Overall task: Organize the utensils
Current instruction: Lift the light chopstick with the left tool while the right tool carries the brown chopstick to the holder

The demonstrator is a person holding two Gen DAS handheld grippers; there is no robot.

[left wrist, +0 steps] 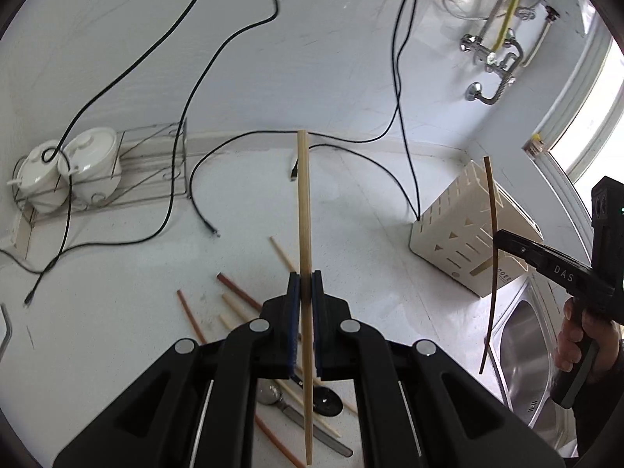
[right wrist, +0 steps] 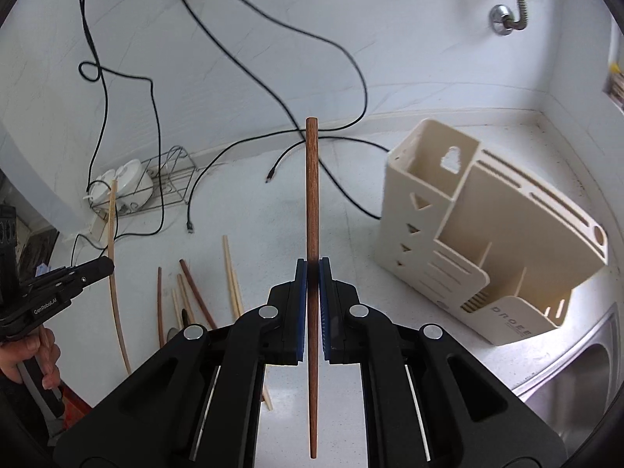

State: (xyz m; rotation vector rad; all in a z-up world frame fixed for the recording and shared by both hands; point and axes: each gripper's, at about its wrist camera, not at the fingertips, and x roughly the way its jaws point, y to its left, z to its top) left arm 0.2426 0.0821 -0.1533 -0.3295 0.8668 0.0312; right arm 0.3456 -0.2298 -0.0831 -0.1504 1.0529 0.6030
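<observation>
Clamping chopsticks: left fingers [left wrist: 305, 284] a pale chopstick [left wrist: 304, 202], right fingers [right wrist: 312, 269] a brown chopstick [right wrist: 312, 187].

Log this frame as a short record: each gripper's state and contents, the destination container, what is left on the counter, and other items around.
left gripper: shut on light chopstick, held mid-shaft
right gripper: shut on dark chopstick, held mid-shaft
utensil holder: cream, on counter beside sink; no utensil visible inside
loose chopsticks: several light and dark, scattered on counter
other utensils: black spoon, knife on the counter
background: white pots in wire rack, black cables
</observation>
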